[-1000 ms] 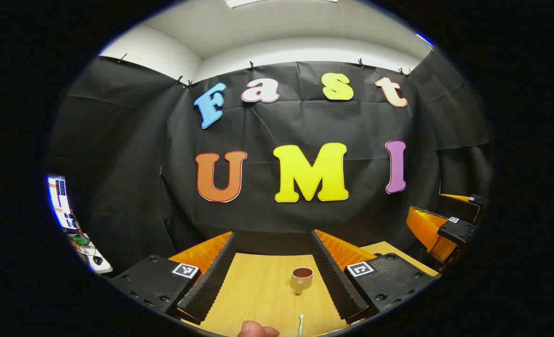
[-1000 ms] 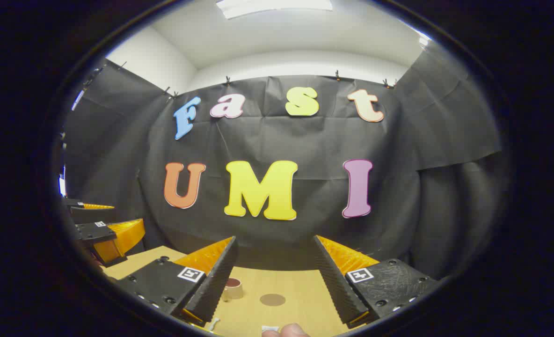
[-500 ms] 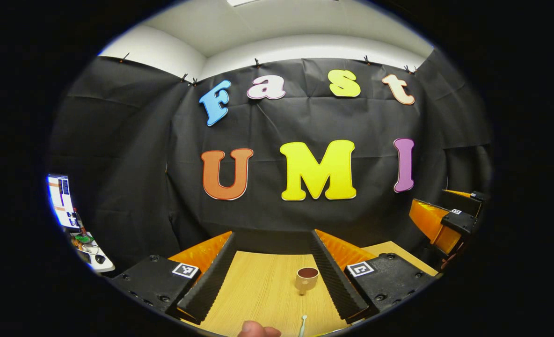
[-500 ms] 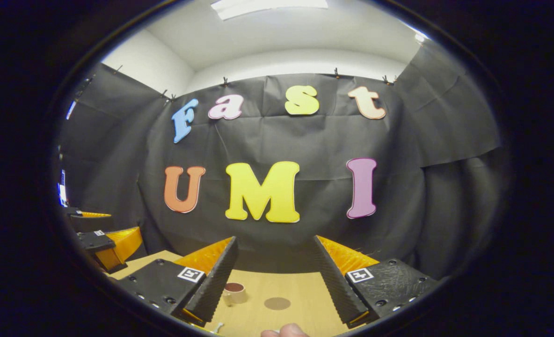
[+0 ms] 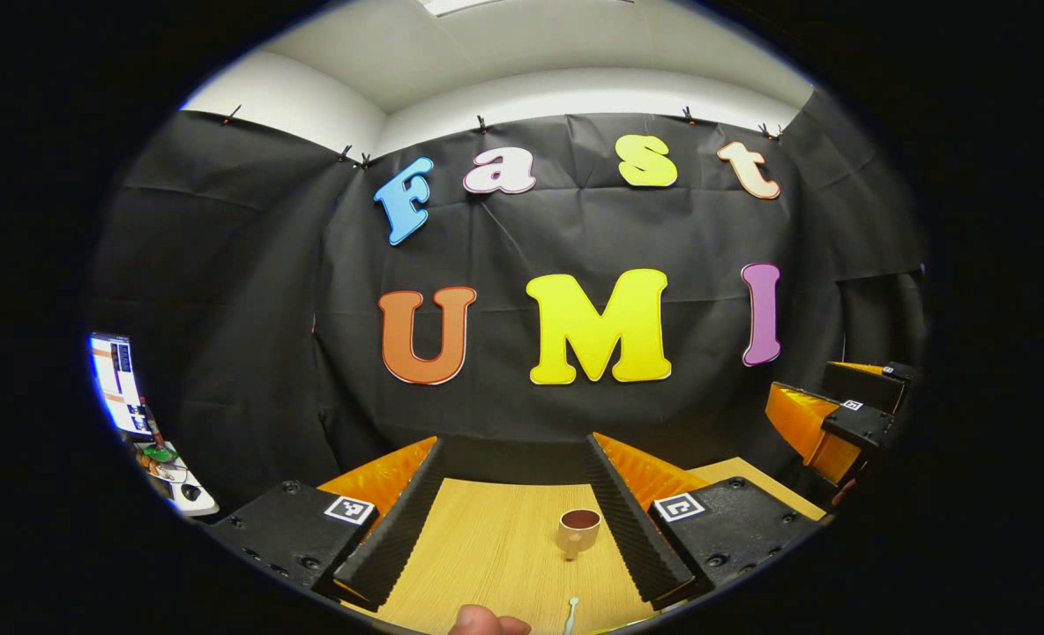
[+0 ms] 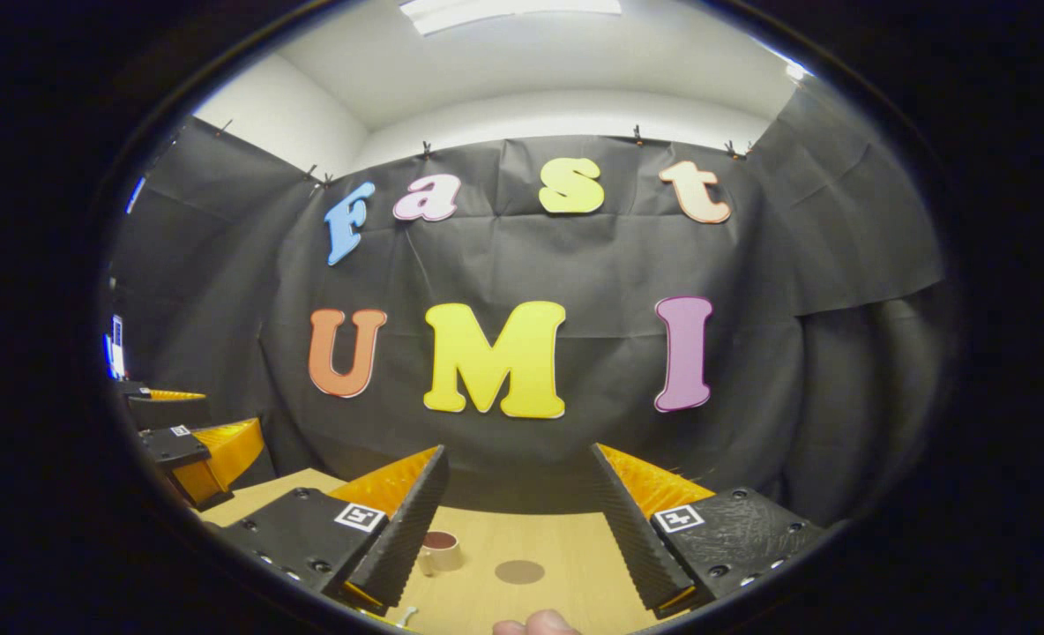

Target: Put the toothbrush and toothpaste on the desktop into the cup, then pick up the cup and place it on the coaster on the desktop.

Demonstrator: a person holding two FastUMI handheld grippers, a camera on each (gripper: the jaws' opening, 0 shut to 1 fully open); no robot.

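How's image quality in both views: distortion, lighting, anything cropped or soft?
Left gripper view: strong fisheye bend, wall and ceiling lines curve; even overhead light; cup sharp, casting a soft shadow on the desk; toothbrush cut off at the bottom edge. Right gripper view: same bend; ceiling lamp blown out; coaster clear; cup partly hidden behind the tool's own finger.

Black cloth wall [image 5: 575, 229], white ceiling [image 6: 557, 70], possibly wooden desktop [image 5: 495, 547].

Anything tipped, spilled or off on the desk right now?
Nothing stands out. The cup stands upright on the desktop, apart from the flat coaster; the toothbrush lies near the front edge. Both grippers are open.
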